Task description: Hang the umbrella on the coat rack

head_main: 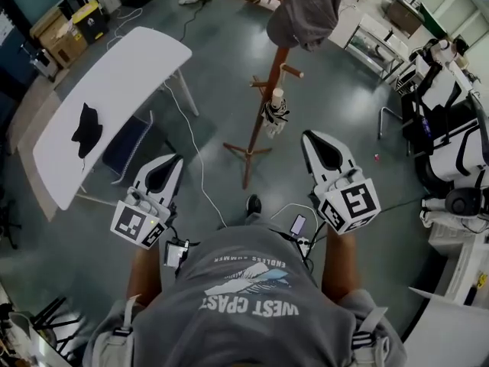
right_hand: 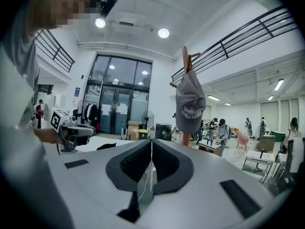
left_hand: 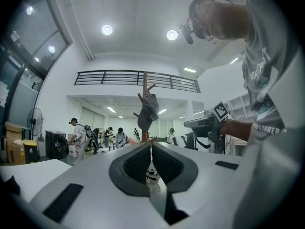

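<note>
The wooden coat rack [head_main: 263,102] stands on the grey floor ahead of me, with a grey cap [head_main: 306,10] over its top. A folded white-and-black umbrella [head_main: 276,113] hangs from a peg beside the pole, apart from both grippers. My left gripper [head_main: 174,161] is held low at the left, shut and empty. My right gripper [head_main: 308,136] is at the right, nearer the rack, also shut with nothing in it. In the left gripper view, the umbrella [left_hand: 152,178] shows through the slit behind the closed jaws [left_hand: 150,141]. The right gripper view has the cap [right_hand: 189,101] beyond the closed tips [right_hand: 151,140].
A long white table [head_main: 114,90] with a black cloth item [head_main: 87,127] stands at the left. A white cable [head_main: 191,144] trails over the floor towards the rack's feet. Boxes and a yellow-lidded bin [head_main: 84,21] sit at the far left, white machines [head_main: 451,128] at the right.
</note>
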A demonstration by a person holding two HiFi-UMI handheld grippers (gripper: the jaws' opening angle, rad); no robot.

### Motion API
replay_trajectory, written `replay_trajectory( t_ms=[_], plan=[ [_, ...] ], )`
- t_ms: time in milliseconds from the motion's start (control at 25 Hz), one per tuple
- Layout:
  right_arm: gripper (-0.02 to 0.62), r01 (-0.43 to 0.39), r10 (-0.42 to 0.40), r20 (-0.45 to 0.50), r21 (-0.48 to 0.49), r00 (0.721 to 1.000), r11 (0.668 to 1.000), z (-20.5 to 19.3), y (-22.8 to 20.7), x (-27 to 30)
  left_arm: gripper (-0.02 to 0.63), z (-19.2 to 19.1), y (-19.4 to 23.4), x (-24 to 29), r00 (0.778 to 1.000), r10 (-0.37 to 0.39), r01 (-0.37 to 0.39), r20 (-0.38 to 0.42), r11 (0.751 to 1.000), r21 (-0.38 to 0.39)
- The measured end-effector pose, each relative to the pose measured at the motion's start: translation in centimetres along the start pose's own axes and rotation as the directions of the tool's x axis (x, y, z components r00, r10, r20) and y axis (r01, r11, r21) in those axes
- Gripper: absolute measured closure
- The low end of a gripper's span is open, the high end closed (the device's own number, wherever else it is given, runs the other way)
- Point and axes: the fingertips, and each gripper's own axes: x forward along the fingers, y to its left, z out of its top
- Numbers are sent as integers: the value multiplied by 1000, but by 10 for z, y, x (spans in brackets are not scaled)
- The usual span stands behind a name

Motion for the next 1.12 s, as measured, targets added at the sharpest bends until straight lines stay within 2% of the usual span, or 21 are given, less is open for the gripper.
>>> replay_trajectory(
  t_ms=[200,360,1120],
  plan=[
    [568,0,1,19,-64,1000,998,13,31,-33,581,3,-14,-9,1000,-16,16,11,1000,12],
    [568,-18,19,27,-61,999,998,18,46,-44,581,4,-21,-16,1000,-25,25,14,1000,14],
    [568,-18,19,21,-51,1000,999,14,52,-57,581,2,-38,-24,999,-47,47,3,999,11]
  ],
)
